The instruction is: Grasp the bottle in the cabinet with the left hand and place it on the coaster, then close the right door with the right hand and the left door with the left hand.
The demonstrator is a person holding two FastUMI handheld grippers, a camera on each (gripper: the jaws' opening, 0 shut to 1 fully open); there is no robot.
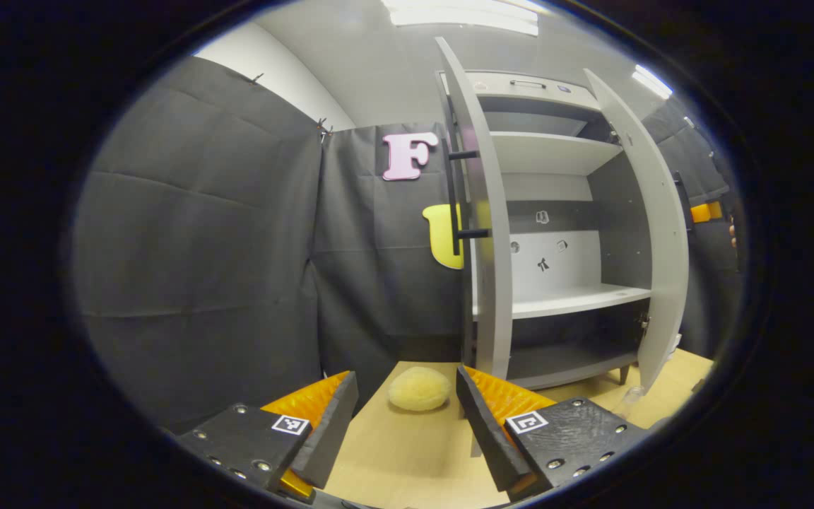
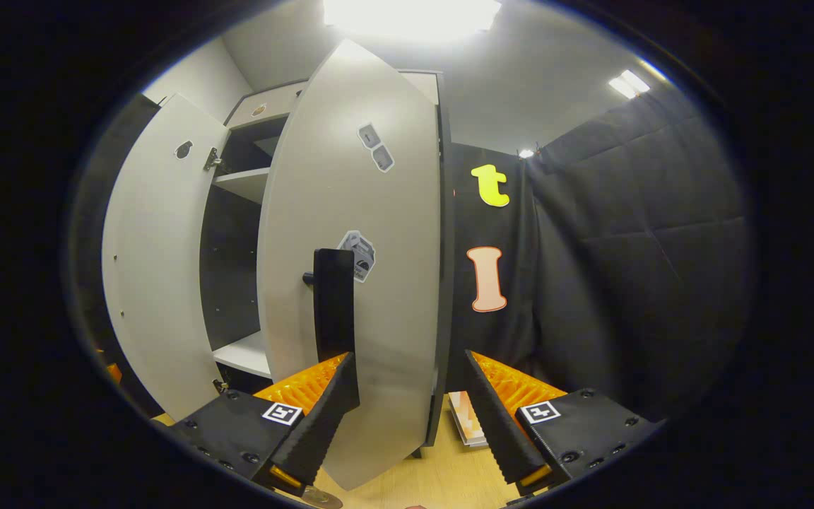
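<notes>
Bottle (image 1: 629,397): I think it's the small clear thing at the lower right edge of the left gripper view, standing on the wooden table (image 1: 407,459) just by the bottom corner of the right door (image 1: 661,247). It's too blurry to be sure, and I can't make out a coaster under it. The cabinet (image 1: 562,300) has both doors swung wide, with the left door (image 1: 488,283) seen nearly edge-on and its black handle (image 1: 456,198) facing out. The left gripper (image 1: 407,417) is spread with nothing between its fingers, pointing at a pale yellow spongy lump (image 1: 419,389) on the table. In the right gripper view the right gripper (image 2: 414,410) is also spread and holds nothing. It sits right up at the outside of the right door, below its handle (image 2: 333,304); can't tell if it's touching.
</notes>
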